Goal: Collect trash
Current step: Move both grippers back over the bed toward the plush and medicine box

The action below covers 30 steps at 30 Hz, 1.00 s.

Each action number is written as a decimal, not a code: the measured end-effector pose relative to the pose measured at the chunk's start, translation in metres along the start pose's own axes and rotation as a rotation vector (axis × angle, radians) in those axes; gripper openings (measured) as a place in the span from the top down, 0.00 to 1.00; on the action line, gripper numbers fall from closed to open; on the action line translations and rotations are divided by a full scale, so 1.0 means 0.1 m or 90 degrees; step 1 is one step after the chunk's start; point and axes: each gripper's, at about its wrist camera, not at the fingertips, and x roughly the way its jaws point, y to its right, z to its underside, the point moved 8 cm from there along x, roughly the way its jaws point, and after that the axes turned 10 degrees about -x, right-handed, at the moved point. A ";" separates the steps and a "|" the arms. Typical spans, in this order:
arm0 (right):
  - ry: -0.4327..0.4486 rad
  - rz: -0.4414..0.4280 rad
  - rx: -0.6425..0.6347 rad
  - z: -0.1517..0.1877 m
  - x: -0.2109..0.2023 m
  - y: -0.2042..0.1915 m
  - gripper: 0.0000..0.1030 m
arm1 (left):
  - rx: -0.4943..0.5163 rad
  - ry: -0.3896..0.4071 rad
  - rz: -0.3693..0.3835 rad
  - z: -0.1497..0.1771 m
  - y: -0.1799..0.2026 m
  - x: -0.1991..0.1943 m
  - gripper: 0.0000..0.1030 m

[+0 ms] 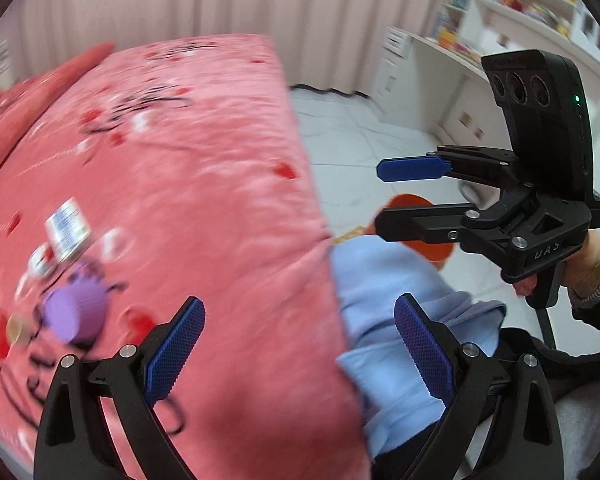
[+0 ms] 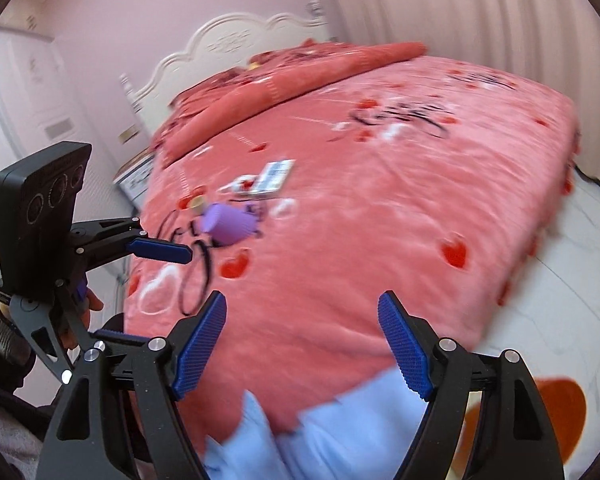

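Both tongs stood spread with nothing between their blue pads: the left tongs [image 1: 300, 352] hung over the near edge of the bed [image 1: 204, 184], and the right tongs [image 2: 302, 344] hung over the same near edge, with a pale blue cloth [image 2: 340, 432] bunched just below them. The trash lay well apart from either, toward the left side of the pink bedspread: a purple ribbed cup [image 2: 228, 226] on its side, a small box with a printed label [image 2: 274, 178] just beyond it, and a white and red scrap [image 2: 242, 186] beside the box, all blurred. An orange round thing [image 2: 556, 412] sat on the floor at the near right; whether it was a bin I could not tell. The step looked like a reach toward the trash cluster. Done well, the left tongs, being nearer, would go for the cup, come in across its ribbed wall rather than its open mouth, and close gently, since a thin cup would likely crush or roll on the soft spread.
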 end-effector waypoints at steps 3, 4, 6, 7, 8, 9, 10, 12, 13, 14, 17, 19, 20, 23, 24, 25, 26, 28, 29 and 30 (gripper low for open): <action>-0.008 -0.023 -0.031 -0.20 0.22 -0.22 0.25 | -0.036 0.010 -0.019 0.07 -0.31 -0.15 0.08; -0.010 -0.028 -0.040 -0.26 0.29 -0.28 0.25 | -0.048 0.012 -0.027 0.10 -0.41 -0.19 0.08; -0.018 -0.041 -0.057 -0.38 0.45 -0.41 0.25 | -0.069 0.016 -0.044 0.14 -0.63 -0.27 0.08; -0.022 -0.050 -0.065 -0.45 0.54 -0.48 0.25 | -0.079 0.017 -0.049 0.16 -0.72 -0.31 0.08; -0.024 -0.055 -0.070 -0.49 0.60 -0.52 0.25 | -0.087 0.018 -0.052 0.17 -0.79 -0.34 0.08; -0.027 -0.061 -0.077 -0.54 0.67 -0.57 0.25 | -0.093 0.018 -0.055 0.18 -0.85 -0.36 0.08; -0.030 -0.066 -0.083 -0.58 0.73 -0.62 0.25 | -0.099 0.019 -0.060 0.18 -0.92 -0.39 0.08; -0.036 -0.078 -0.094 -0.68 0.87 -0.71 0.25 | -0.107 0.023 -0.067 0.18 -1.06 -0.44 0.08; -0.039 -0.085 -0.099 -0.74 0.96 -0.76 0.24 | -0.112 0.025 -0.071 0.16 -1.15 -0.47 0.08; -0.042 -0.090 -0.104 -0.79 1.02 -0.79 0.25 | -0.115 0.026 -0.073 0.17 -1.20 -0.49 0.08; -0.046 -0.100 -0.118 -0.94 1.21 -0.87 0.24 | -0.124 0.027 -0.085 0.14 -1.43 -0.53 0.08; -0.047 -0.104 -0.124 -1.01 1.31 -0.89 0.25 | -0.129 0.024 -0.093 0.11 -1.57 -0.53 0.08; -0.049 -0.106 -0.126 -1.06 1.37 -0.90 0.25 | -0.129 0.022 -0.095 0.09 -1.62 -0.52 0.08; -0.055 -0.114 -0.129 -1.19 1.54 -0.90 0.25 | -0.128 0.023 -0.103 0.00 -1.82 -0.53 0.08; -0.055 -0.113 -0.131 -1.23 1.60 -0.89 0.25 | -0.131 0.024 -0.103 -0.03 -1.87 -0.52 0.08; -0.055 -0.113 -0.132 -1.27 1.65 -0.88 0.25 | -0.136 0.022 -0.102 -0.07 -1.97 -0.51 0.08; -0.058 -0.116 -0.131 -1.33 1.73 -0.86 0.25 | -0.137 0.020 -0.105 -0.10 -2.03 -0.49 0.08; -0.061 -0.116 -0.131 -1.40 1.87 -0.82 0.25 | -0.140 0.015 -0.112 -0.18 -2.19 -0.44 0.08; -0.062 -0.115 -0.130 -1.43 1.92 -0.80 0.25 | -0.140 0.013 -0.112 -0.22 -2.27 -0.40 0.08; -0.065 -0.114 -0.129 -1.46 2.00 -0.76 0.25 | -0.140 0.012 -0.112 -0.25 -2.32 -0.38 0.08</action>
